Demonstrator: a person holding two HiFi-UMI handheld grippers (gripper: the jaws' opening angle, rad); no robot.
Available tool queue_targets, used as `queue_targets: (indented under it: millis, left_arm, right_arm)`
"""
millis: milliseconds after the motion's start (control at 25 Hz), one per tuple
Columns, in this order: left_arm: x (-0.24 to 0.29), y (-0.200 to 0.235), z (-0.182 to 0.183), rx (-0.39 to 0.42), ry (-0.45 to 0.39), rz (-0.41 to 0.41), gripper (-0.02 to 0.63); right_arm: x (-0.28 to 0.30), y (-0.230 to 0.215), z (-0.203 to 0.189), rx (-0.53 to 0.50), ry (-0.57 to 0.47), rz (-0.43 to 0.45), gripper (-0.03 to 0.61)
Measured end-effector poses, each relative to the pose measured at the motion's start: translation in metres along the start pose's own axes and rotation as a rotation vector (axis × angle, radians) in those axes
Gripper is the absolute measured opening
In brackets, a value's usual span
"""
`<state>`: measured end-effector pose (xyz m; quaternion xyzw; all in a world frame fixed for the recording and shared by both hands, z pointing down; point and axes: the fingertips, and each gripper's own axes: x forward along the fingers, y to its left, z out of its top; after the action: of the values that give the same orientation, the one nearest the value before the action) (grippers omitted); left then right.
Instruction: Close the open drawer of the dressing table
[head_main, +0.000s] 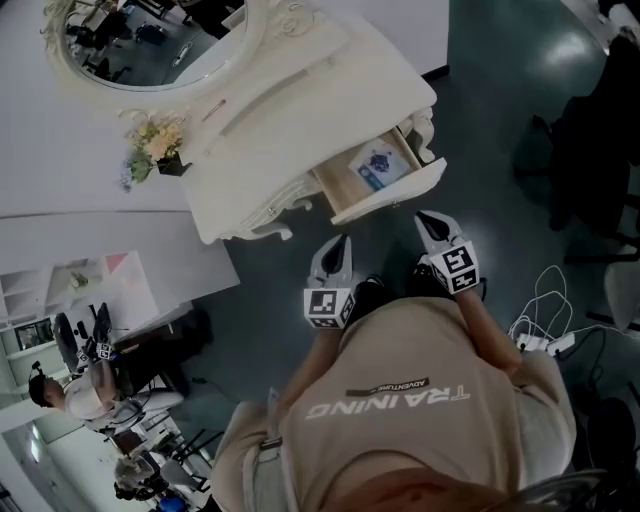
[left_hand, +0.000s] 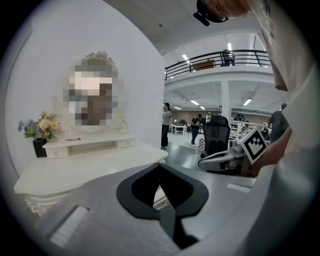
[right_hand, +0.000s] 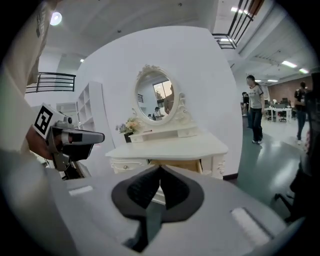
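The white dressing table (head_main: 300, 110) stands against the wall, and its right-hand drawer (head_main: 375, 172) is pulled out, with a blue-printed item lying inside. Both grippers hang just in front of that drawer without touching it. My left gripper (head_main: 340, 245) is short of the drawer's left end and its jaws are shut on nothing. My right gripper (head_main: 428, 220) sits near the drawer front's right corner, also shut and empty. In the right gripper view the table (right_hand: 170, 147) and the open drawer (right_hand: 175, 165) lie straight ahead. The left gripper view shows the table top (left_hand: 85, 167) off to the left.
An oval mirror (head_main: 150, 40) and a flower pot (head_main: 155, 145) sit on the table top. A white shelf unit (head_main: 80, 285) stands to the left. Cables and a power strip (head_main: 545, 340) lie on the floor at right, near a dark chair (head_main: 600, 130). People (right_hand: 255, 107) stand far off.
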<state>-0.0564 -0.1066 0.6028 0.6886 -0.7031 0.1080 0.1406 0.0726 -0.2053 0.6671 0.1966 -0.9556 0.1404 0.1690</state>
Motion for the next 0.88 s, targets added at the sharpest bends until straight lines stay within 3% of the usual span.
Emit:
queue_targets:
  millis: [200,440,680,880]
  left_arm:
    - [0.02,0.028,-0.008,-0.042,0.021,0.061,0.0]
    - [0.064,0.078,-0.012,-0.082,0.015,0.02,0.0]
    - [0.11,0.122,0.026,-0.075,-0.052,-0.049,0.0]
    - [0.121,0.154,0.015,-0.056,-0.021,-0.132,0.0]
  right_arm:
    - [0.035,-0.004,-0.007,-0.003,0.075,0.108,0.005]
    - [0.078,0.0,0.016,-0.005,0.093,0.12,0.005]
    - [0.105,-0.014,-0.001,0.026,0.25,0.061,0.005]
    - [0.13,-0.018,-0.017,0.07,0.329,-0.019,0.005]
